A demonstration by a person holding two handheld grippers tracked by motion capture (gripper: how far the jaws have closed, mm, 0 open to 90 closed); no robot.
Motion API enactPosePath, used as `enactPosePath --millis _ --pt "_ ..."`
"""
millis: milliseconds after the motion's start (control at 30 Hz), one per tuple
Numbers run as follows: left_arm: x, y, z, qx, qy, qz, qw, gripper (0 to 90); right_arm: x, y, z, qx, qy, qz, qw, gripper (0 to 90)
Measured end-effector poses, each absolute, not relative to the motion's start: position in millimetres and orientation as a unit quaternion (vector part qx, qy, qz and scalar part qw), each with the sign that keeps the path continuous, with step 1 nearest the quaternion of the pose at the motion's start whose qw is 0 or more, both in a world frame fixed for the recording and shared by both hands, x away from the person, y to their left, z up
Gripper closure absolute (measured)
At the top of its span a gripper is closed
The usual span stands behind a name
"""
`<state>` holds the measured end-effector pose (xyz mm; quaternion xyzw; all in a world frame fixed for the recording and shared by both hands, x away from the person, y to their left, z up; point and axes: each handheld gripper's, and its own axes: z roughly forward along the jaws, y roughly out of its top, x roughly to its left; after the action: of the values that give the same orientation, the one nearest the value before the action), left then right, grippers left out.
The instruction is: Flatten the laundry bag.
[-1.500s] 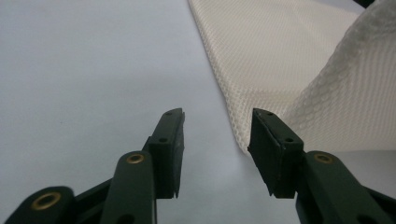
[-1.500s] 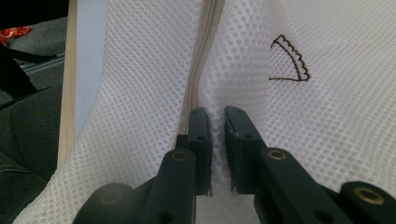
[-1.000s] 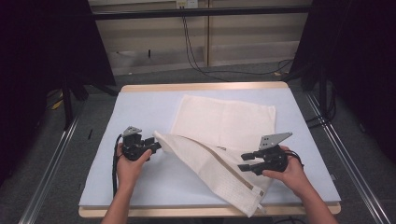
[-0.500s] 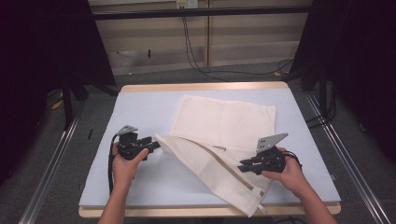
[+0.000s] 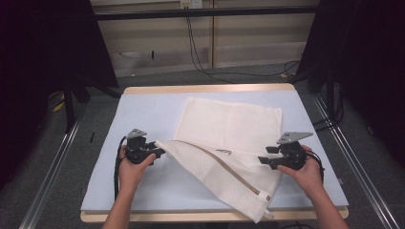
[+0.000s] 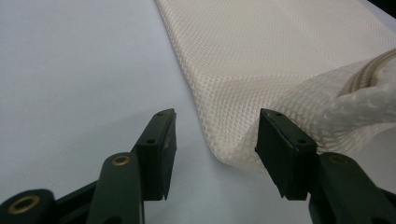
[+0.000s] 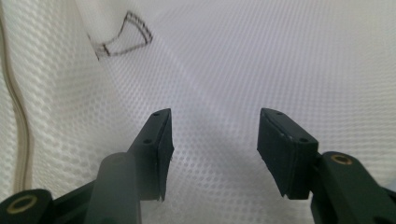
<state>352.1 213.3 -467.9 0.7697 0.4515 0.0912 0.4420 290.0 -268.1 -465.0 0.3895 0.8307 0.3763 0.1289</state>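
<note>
A cream mesh bag (image 5: pixel 229 143) lies folded across the table (image 5: pixel 143 109). The left gripper (image 5: pixel 160 153) stands open at its corner, jaws gripping nothing. The right gripper (image 5: pixel 261 161), jaws just opened, hovers wide above the mesh.

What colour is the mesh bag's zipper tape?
Beige, slightly darker than the cream mesh bag; the zipper shows best in the high view.

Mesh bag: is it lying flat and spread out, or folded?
Folded. The mesh bag has its front part turned over diagonally, the zipper edge running across the top layer.
</note>
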Motion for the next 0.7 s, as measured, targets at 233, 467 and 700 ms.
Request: enactPosePath --millis 233,467,700 --pt "353.5 210.2 -470.5 0.771 0.451 0.089 0.441 47.2 296.8 -255.4 -477.9 0.371 0.855 0.333 0.141 59.9" --pt "354.1 208.4 -472.0 0.771 0.451 0.088 0.441 47.1 303.2 -254.2 -476.7 0.376 0.855 0.335 0.124 90.0" --pt "354.9 205.5 -473.4 0.773 0.450 0.085 0.438 46.4 315.1 -259.9 -475.1 0.411 0.835 0.333 0.154 90.0"
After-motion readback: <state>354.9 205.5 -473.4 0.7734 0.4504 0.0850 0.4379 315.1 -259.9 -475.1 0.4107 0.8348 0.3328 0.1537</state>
